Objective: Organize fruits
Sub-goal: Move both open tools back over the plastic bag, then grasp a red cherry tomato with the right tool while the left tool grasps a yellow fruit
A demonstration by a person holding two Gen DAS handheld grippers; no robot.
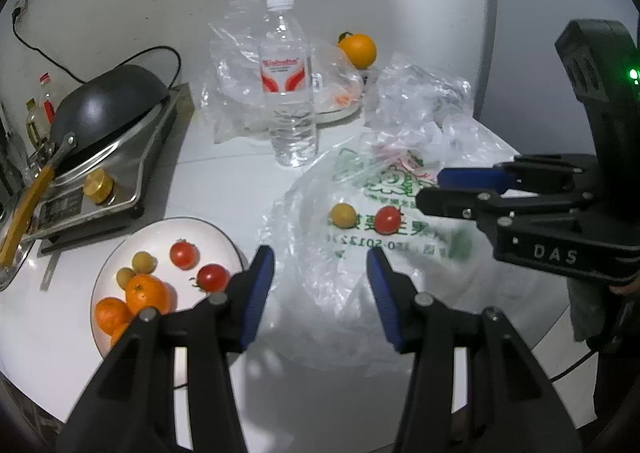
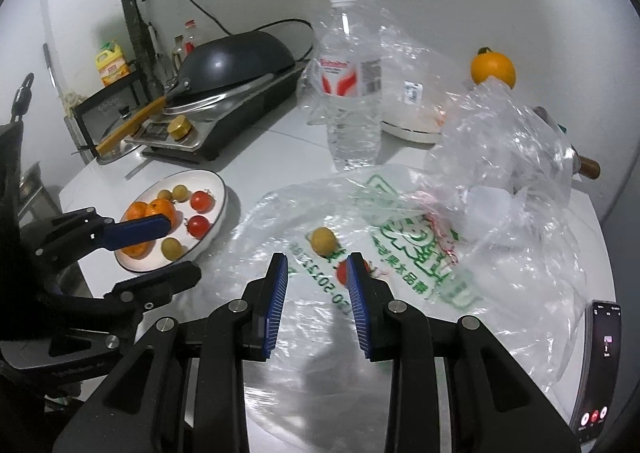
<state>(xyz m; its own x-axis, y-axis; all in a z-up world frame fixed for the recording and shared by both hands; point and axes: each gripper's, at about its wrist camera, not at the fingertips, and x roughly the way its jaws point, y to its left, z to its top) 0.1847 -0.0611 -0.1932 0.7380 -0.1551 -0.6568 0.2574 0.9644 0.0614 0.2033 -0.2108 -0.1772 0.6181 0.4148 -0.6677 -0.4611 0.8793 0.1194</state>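
Countertop (image 2: 280,141), white, bearing printed plastic bag (image 1: 400,253) spread flat; plate (image 1: 120,249) beside it, already stocked with oranges and small tomatoes. Both grippers, left (image 1: 321,263) and right (image 2: 317,271), spread and empty. Red tomato (image 1: 387,220) and yellow fruit (image 1: 342,215) remain on bag, side by side. Likely step: collecting the red tomato; right gripper must advance, straddle, then close.

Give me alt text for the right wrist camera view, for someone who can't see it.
An open right gripper reaches toward a red tomato and a yellow tomato lying on a plastic bag. To the left, a plate holds more fruit, with the left gripper open beside it.
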